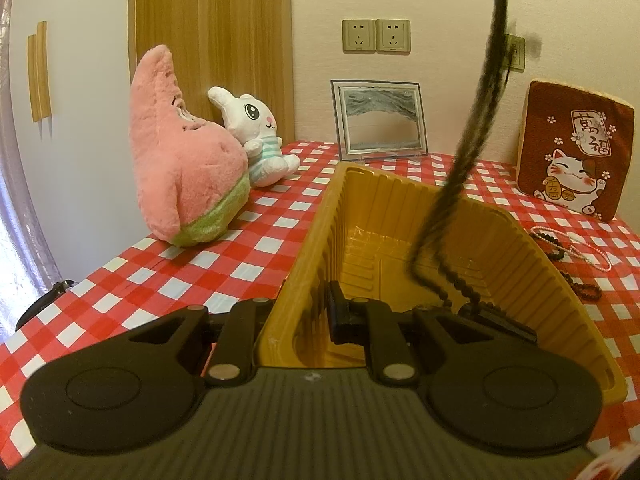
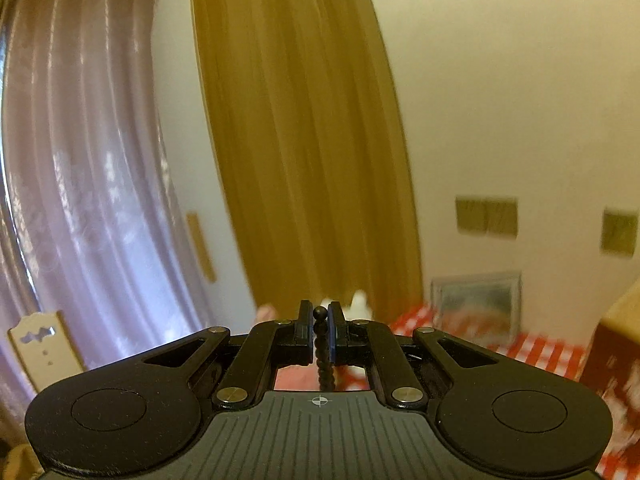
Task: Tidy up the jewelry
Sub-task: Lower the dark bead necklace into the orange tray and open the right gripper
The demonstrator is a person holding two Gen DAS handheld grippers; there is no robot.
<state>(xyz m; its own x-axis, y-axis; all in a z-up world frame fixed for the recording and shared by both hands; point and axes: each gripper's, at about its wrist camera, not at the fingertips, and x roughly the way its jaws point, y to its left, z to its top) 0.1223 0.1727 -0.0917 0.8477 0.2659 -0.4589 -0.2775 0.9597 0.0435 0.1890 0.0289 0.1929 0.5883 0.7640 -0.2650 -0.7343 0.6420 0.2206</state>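
Left gripper [image 1: 312, 316] clamped on near wall of yellow tray [image 1: 560, 280], tablecloth [image 1: 120, 280] centre. Black bead strand [image 1: 452, 184] dangles into tray, pinched by right gripper [image 2: 319, 334]. Risk: swinging strand snags rim, spills outside. Spare necklaces [image 1: 576, 256] near right edge.

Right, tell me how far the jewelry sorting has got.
Done: nothing lies fully in the yellow tray yet. In hand: the left claw clamps the tray wall; the right claw pinches a black bead strand dangling into it. Left: bead strings on the checkered tablecloth.
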